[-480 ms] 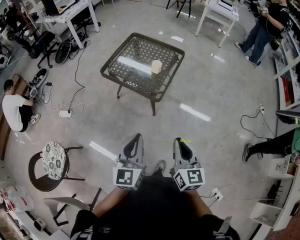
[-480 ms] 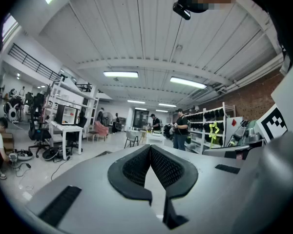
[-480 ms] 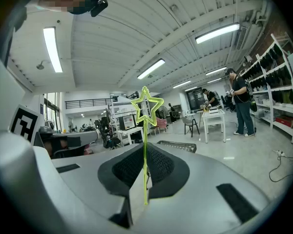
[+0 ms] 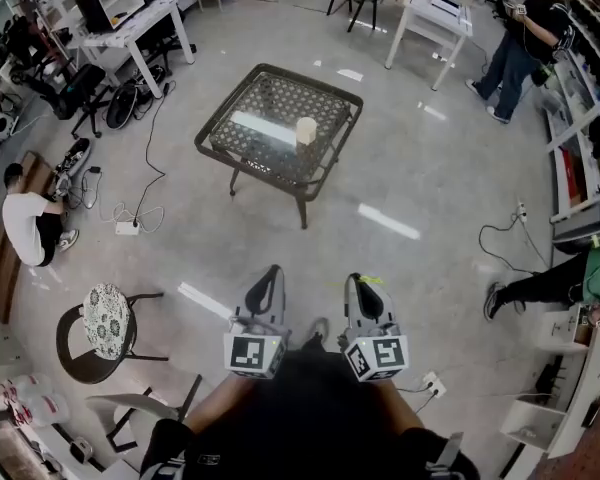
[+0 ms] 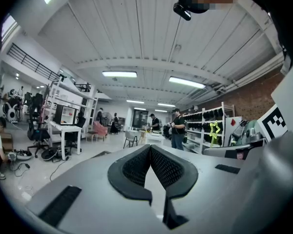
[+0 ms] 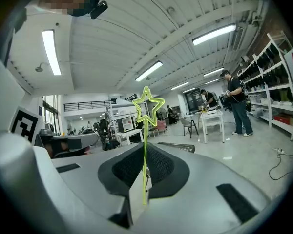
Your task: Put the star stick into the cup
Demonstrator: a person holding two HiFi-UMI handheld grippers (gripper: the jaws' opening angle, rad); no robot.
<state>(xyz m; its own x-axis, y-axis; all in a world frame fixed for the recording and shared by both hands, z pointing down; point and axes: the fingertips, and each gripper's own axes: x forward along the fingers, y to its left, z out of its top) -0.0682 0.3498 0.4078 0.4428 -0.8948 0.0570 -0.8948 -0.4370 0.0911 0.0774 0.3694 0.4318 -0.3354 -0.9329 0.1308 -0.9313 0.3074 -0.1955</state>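
Note:
A cream cup point(image 4: 306, 131) stands on a dark metal mesh table point(image 4: 250, 143) some way ahead on the floor. Both grippers are held close to my body, far from the table. My right gripper point(image 4: 365, 290) point(image 6: 145, 152) is shut on the thin stem of a yellow-green star stick point(image 6: 147, 107), whose star points up above the jaws. A bit of the stick point(image 4: 370, 280) shows in the head view, and the star stick point(image 5: 215, 133) also appears at the right of the left gripper view. My left gripper point(image 4: 267, 286) point(image 5: 150, 149) is shut with nothing in it.
A round patterned stool point(image 4: 108, 320) stands near left. One person crouches at the left point(image 4: 25, 226), one stands far right point(image 4: 525, 28), and one sits at the right edge point(image 4: 565, 280). White desks point(image 4: 140, 28) and floor cables point(image 4: 130, 223) lie beyond.
The head view has shifted slightly, so the table sits a little higher and further left. Both grippers hold the same pose.

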